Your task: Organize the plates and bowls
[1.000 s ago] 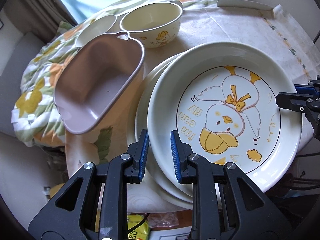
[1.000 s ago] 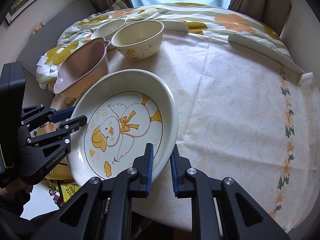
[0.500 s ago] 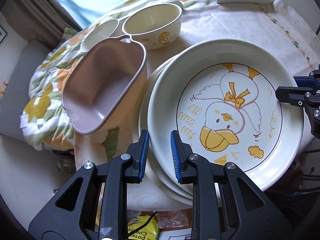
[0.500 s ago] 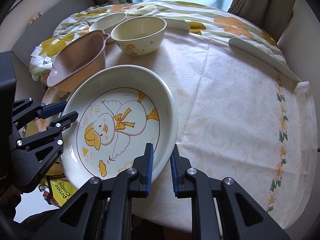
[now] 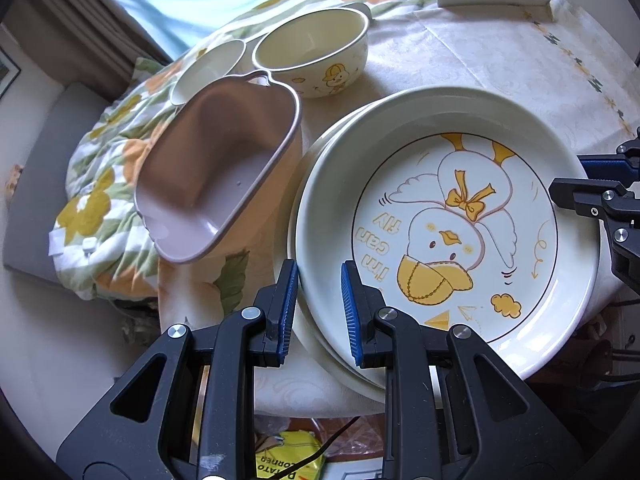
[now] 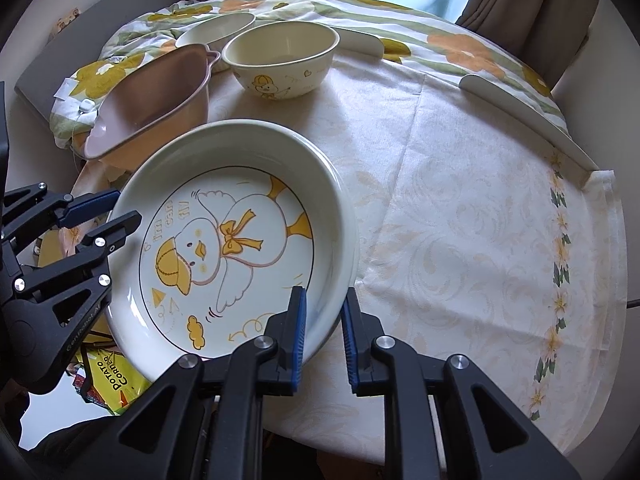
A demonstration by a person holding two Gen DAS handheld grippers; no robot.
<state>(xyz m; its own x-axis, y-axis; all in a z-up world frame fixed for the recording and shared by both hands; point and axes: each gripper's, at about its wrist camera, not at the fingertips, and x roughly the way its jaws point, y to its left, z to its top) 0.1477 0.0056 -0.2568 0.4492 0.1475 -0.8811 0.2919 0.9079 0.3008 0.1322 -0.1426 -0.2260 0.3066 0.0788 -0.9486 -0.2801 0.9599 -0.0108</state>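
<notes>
A cream plate with a yellow duck picture [image 5: 448, 220] [image 6: 228, 240] is held tilted over the table's near left edge. My left gripper [image 5: 319, 308] is shut on its rim together with a second cream plate [image 5: 320, 344] stacked under it. My right gripper [image 6: 323, 332] is shut on the opposite rim of the duck plate. A pink tub-shaped bowl [image 5: 216, 172] [image 6: 152, 96] leans beside the plates. A cream duck bowl [image 5: 316, 56] [image 6: 280, 60] and a smaller cream bowl [image 5: 208, 68] [image 6: 216, 30] stand behind it.
A round table with a cream patterned cloth [image 6: 460, 208] stretches to the right. White edge guards [image 6: 520, 112] lie along its far rim. A flowered quilt [image 5: 104, 168] hangs at the left. A yellow snack bag [image 6: 108, 376] lies below the table.
Both grippers with the plates have drawn back slightly from the bowls, which now look farther off. The grip on the plates is unchanged.
</notes>
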